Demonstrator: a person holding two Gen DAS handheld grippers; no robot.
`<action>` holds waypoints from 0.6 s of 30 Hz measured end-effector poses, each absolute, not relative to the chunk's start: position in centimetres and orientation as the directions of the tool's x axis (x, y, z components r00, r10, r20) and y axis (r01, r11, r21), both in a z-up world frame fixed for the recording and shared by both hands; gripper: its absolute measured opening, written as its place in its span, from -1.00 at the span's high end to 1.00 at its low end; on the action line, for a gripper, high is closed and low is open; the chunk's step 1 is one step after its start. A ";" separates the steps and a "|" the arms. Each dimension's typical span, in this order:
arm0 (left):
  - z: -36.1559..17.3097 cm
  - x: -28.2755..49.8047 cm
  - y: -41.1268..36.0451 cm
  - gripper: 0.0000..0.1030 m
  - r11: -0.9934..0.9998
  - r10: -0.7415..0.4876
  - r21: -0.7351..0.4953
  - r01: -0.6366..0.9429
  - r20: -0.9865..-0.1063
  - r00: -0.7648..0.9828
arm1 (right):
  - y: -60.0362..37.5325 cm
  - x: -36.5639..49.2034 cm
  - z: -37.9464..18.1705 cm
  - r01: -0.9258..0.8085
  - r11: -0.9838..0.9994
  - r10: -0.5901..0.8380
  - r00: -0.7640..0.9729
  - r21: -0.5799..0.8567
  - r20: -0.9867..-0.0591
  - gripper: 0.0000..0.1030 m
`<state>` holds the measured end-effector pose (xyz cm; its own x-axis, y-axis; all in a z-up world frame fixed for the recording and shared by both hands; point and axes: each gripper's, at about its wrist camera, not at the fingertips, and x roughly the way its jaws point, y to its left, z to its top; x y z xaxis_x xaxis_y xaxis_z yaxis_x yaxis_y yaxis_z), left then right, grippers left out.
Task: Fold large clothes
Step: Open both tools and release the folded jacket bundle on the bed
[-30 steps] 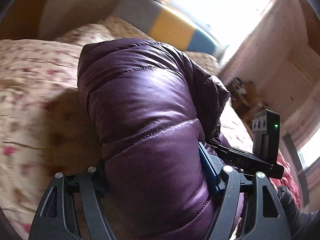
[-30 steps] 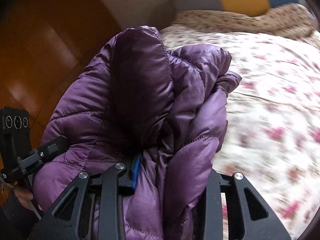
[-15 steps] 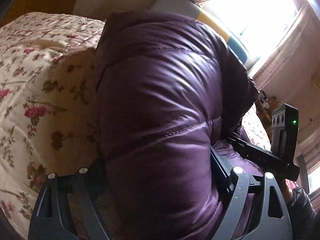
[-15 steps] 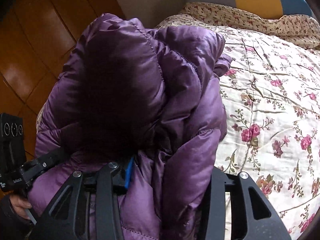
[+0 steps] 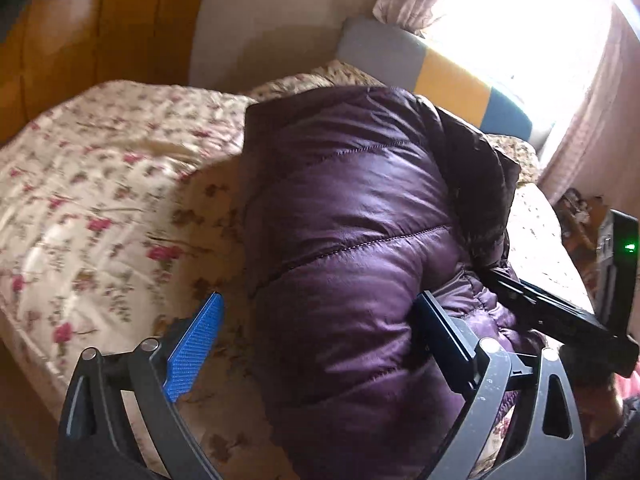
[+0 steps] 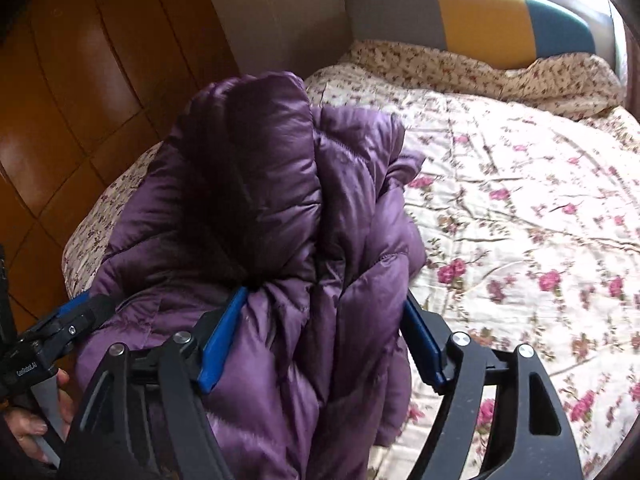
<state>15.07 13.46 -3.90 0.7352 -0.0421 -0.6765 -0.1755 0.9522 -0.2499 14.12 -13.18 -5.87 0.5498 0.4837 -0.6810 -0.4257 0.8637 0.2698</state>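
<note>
Left gripper [image 5: 316, 344]: jaws spread wide. One blue pad [image 5: 195, 346] stands clear of the fabric over the bedspread; the other finger touches the side of the purple down jacket [image 5: 352, 240]. No pinch on this side.

Right gripper [image 6: 320, 340]: jaws also spread, with bunched jacket [image 6: 280, 240] folds bulging between them. The blue pads [image 6: 222, 340] sit against the fabric on both sides; whether they press at all, cannot tell. Judged as released or nearly so.

Jacket position: lying in a thick folded bundle on the floral bedspread [image 6: 520, 220], near the bed's edge by the wooden floor [image 6: 60, 100], with the colour-block headboard [image 6: 480, 20] beyond it.

Handling judgement: quilted, puffy, light for its bulk. Shell is glossy, so probably slippery; the filling springs back, so folds may reopen once let go. Best hold: a seam line or a doubled edge, pinched deep, not the smooth face of a panel.

Containers: none in view. The bed alone carries the jacket.
</note>
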 end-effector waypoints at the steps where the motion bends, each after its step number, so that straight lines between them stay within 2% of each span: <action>1: -3.9 15.0 13.7 -0.84 0.953 -0.030 -0.242 -0.182 -0.673 0.739 | -13.3 13.5 -5.6 -0.426 0.866 0.479 0.559 0.261 -0.677 -0.50; 12: -1.4 11.3 13.6 -0.85 0.951 0.092 -0.173 -0.256 -0.633 0.769 | -11.8 6.5 -2.3 -0.456 0.879 0.435 0.645 0.141 -0.629 -0.63; 18: -0.9 9.7 13.6 -0.85 0.943 0.139 -0.154 -0.294 -0.620 0.772 | -10.6 6.0 -1.8 -0.444 0.888 0.414 0.656 0.121 -0.631 -0.64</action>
